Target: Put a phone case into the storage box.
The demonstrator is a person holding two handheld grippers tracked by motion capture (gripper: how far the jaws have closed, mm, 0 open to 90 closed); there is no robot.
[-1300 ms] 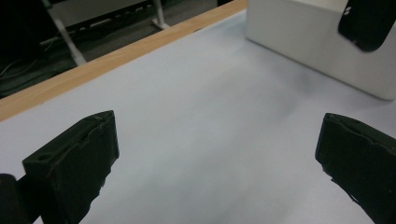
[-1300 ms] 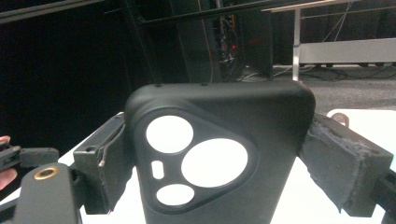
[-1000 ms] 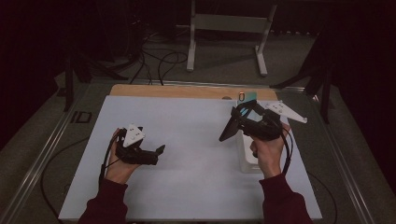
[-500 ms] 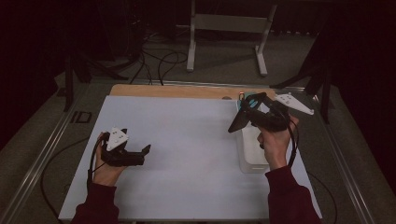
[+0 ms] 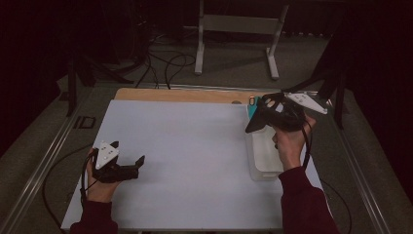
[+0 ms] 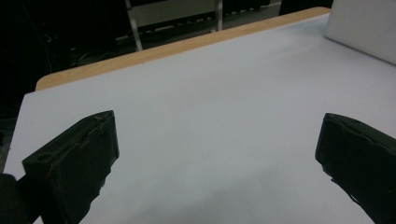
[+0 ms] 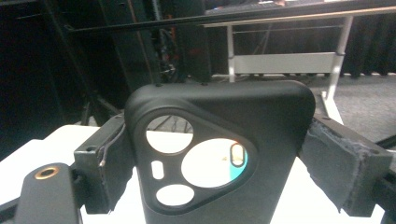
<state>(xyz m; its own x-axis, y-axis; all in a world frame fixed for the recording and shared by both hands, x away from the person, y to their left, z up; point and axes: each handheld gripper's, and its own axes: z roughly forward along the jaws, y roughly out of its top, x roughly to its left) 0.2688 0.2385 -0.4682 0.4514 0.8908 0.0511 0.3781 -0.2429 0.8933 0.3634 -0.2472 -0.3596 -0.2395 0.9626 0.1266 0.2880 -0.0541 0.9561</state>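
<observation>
Black phone case (image 7: 219,154) upright, clamped in right gripper (image 5: 260,119) above white tray (image 5: 265,156); left gripper (image 5: 139,163) wide open, empty, well apart on counter (image 5: 195,146).

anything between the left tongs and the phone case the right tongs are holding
Nothing visible. The left tongs hang open over the bare mat; the phone case is clamped in the right tongs, raised above the white bin across the table.
</observation>
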